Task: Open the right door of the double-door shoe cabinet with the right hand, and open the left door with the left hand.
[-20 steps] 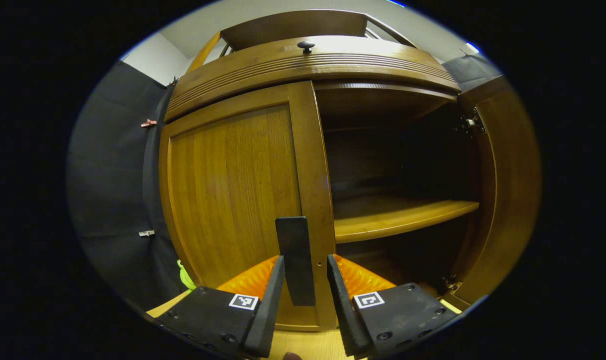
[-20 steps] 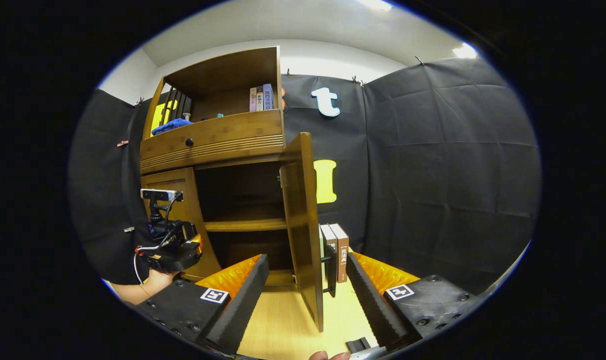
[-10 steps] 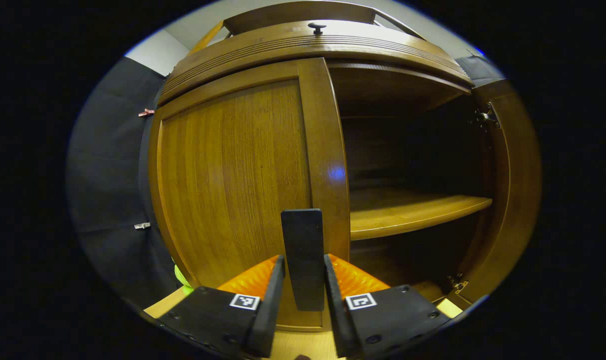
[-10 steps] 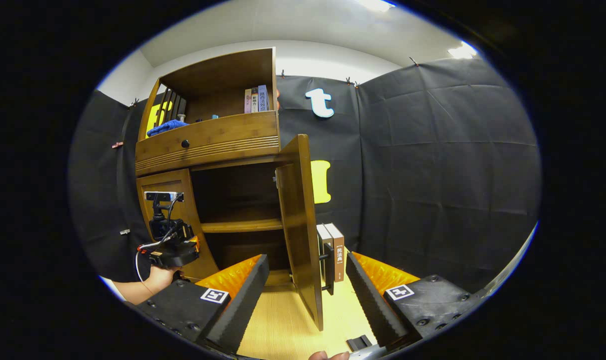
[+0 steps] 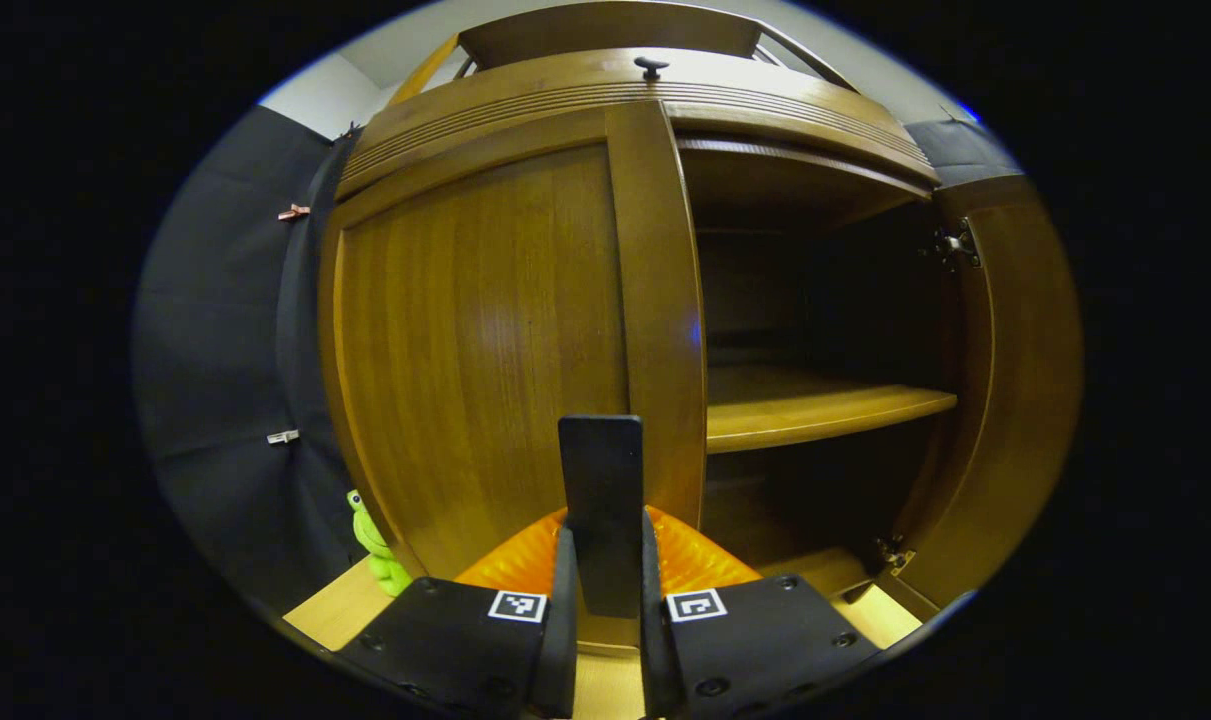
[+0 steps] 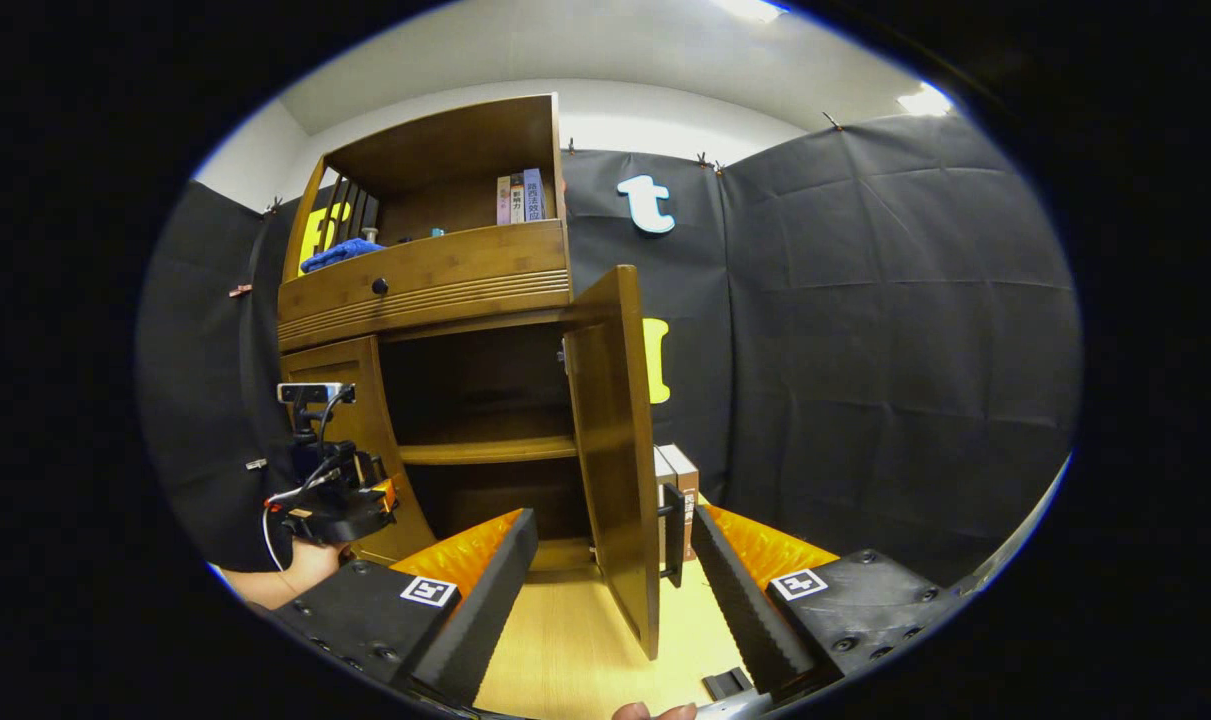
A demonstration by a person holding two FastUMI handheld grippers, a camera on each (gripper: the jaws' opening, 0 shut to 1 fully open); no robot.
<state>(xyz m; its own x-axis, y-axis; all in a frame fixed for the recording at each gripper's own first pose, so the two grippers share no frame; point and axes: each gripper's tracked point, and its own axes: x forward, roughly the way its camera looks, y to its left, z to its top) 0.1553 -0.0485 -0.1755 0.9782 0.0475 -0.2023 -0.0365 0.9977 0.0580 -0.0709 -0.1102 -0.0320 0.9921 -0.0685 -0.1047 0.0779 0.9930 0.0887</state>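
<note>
The left gripper [image 5: 601, 600] has its jaws clamped on the closed left door's [image 5: 485, 340] dark handle [image 5: 601, 500], which could slip out if pulled off the hinge arc, while the right gripper [image 6: 613, 580], jaws wide, straddles the open right door [image 6: 615, 450].

Two cabinet doors [image 6: 613, 450], two tongs [image 6: 610, 590], one knob [image 6: 379, 287].

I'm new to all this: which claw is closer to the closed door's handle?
The left claw: its fingers press the closed left door's handle. The right claw is open, off by the open right door.
</note>
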